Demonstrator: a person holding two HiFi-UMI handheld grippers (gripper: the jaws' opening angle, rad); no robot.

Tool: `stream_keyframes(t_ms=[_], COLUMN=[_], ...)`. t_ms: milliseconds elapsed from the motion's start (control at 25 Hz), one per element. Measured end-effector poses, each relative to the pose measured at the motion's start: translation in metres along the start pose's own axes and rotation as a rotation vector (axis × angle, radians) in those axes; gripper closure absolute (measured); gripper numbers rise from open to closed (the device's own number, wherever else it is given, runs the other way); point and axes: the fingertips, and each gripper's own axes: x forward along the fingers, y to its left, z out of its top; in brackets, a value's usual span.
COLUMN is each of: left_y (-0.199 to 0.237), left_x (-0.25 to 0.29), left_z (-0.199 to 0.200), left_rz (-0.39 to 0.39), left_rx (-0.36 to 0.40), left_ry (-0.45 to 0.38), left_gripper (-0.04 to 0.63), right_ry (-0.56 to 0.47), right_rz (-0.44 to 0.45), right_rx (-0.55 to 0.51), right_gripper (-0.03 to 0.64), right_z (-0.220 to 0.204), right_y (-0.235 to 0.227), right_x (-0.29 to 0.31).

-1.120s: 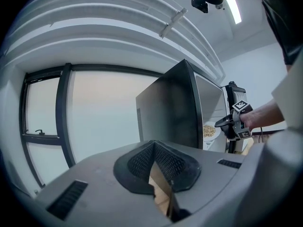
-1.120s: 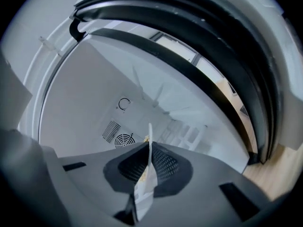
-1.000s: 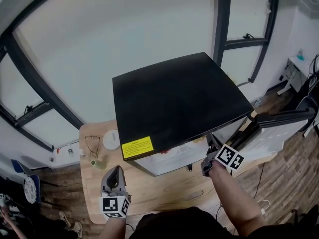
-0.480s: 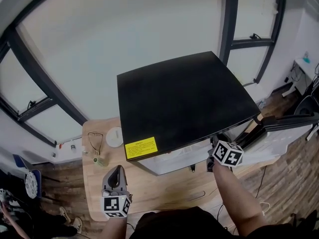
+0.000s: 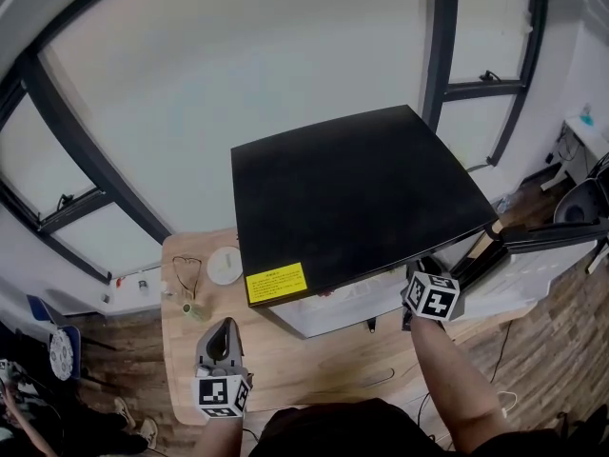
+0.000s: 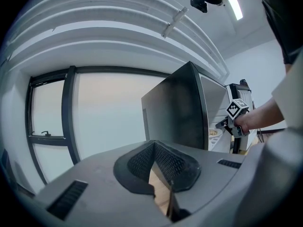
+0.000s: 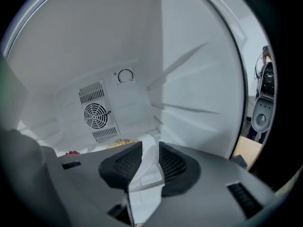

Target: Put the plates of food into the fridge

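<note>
A black-topped small fridge [image 5: 352, 193] stands on the wooden table [image 5: 314, 360] with its door [image 5: 538, 255] swung open to the right. My right gripper [image 5: 423, 288] is at the fridge's mouth. Its own view looks into the white interior, where yellowish food [image 7: 120, 142] and red food [image 7: 71, 152] lie at the back. My right gripper [image 7: 150, 148] is open; its jaws have just been opening, with nothing between them. My left gripper [image 5: 223, 329] hovers over the table's near left, shut and empty [image 6: 154, 145]. From there I see the fridge [image 6: 184, 112] and the right gripper [image 6: 236, 110].
A white round lid [image 5: 225, 265], a pair of glasses [image 5: 181, 276] and a small jar [image 5: 195, 309] lie on the table left of the fridge. A thin cable [image 5: 371, 379] runs along the table's front. Dark-framed windows stand behind.
My right gripper has rolled at the fridge's mouth, so its marker cube shows a different face. My left gripper has stayed put.
</note>
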Motion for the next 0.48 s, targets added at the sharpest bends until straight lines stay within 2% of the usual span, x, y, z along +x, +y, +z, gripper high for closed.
stream_keyframes(t_ms=[320,480], left_y=[0.006,0.017], left_x=[-0.011,-0.023], left_z=[0.004,-0.001], left_rz=[0.015,0.006], left_rx=[0.027,0.036], left_ry=[-0.036,-0.011], left_gripper=[0.592,0.592], right_ry=[-0.128,-0.142], right_rz=[0.051,0.050], right_rx=[-0.020,-0.030], right_gripper=[0.495,0.495], right_z=[0.016,0.010], right_y=[0.022,0.036], right_x=[-0.028,-0.046])
